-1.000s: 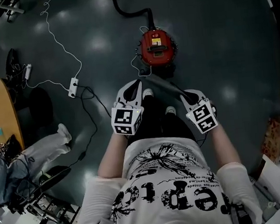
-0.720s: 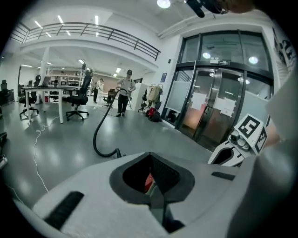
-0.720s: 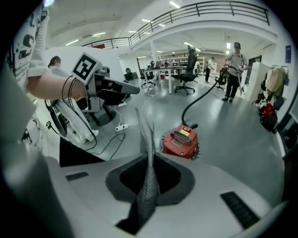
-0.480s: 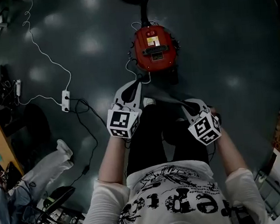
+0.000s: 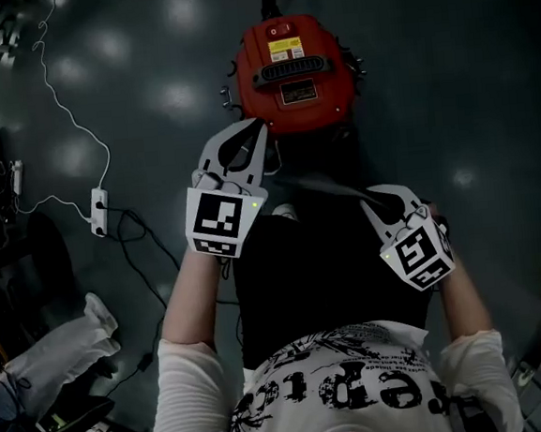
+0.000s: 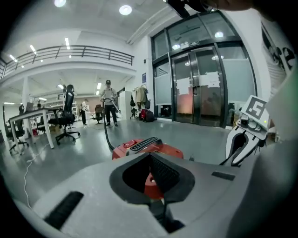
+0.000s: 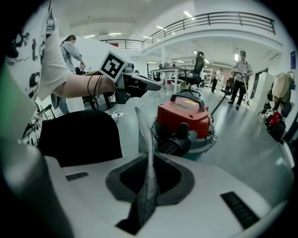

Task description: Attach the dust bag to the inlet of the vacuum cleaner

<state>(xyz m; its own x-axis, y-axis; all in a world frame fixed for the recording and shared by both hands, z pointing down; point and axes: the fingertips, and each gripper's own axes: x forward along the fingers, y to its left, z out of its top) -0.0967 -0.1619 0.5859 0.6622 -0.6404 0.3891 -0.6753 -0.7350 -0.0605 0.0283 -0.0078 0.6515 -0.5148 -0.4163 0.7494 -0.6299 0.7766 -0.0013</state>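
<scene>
Pinching the bag (image 5: 325,189) edge-on, the right gripper (image 5: 374,197) sits at the middle right of the head view. Its jaws are nearly closed on the thin grey sheet. In the right gripper view the sheet stands up between the pads and rises toward the upper left of the frame.

From those jaws the bag runs as a grey strip up and left across the frame's centre, to a spot just beside the left gripper (image 5: 252,132). Whether that gripper touches the bag cannot be told. Its jaws are closed together, and its own view shows only the red vacuum (image 5: 293,63) past them.

The vacuum stands on the floor at the top centre of the head view. The left gripper's tips are near its lower left edge. The bag lies below the vacuum in the frame, apart from it.
</scene>
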